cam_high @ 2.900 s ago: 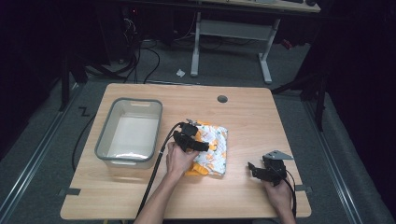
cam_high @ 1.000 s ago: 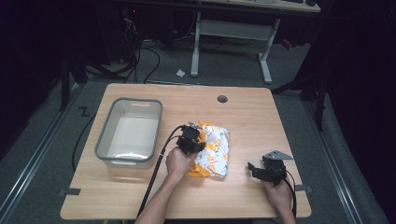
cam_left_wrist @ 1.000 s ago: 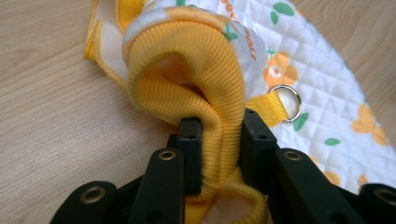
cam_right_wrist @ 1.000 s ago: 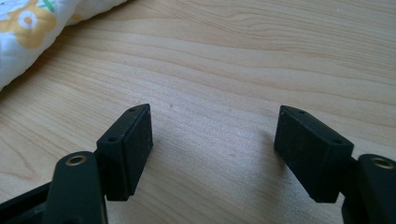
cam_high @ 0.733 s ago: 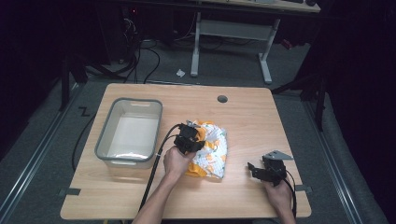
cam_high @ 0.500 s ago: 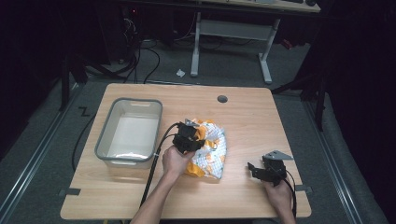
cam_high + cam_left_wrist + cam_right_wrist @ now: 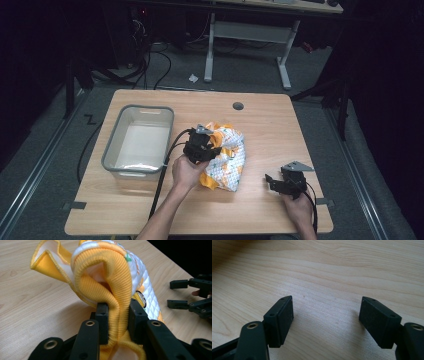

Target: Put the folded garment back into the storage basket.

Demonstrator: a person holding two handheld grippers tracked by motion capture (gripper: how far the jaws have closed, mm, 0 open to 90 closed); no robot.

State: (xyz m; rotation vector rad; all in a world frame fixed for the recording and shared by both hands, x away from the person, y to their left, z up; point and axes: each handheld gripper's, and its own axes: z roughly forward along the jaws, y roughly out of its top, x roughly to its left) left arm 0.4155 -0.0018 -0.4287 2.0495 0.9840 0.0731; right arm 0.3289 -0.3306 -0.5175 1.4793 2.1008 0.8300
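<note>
A: What's in hand here?

B: A small quilted garment (image 7: 227, 160), white with orange print and yellow-orange ribbed trim. It lies near the middle of the wooden table (image 7: 260, 210), just right of the grey plastic bin (image 7: 112, 159).

A: How does it run?

B: In the high view its long axis runs from the near edge of the table toward the far edge, leaning slightly left at the far end. The far end, with the ribbed trim, is lifted off the wood; the near end rests on it.

A: Who's holding it?

B: The left gripper (image 7: 117, 315). Its jaws are pinched on a fold of the ribbed yellow trim (image 7: 110, 287), which bunches and arches up above the pads.

A: And the other one?

B: The right gripper (image 7: 281, 181) sits well apart from the garment, low over the right near part of the table. Its jaws stand spread wide with bare wood between them.
</note>
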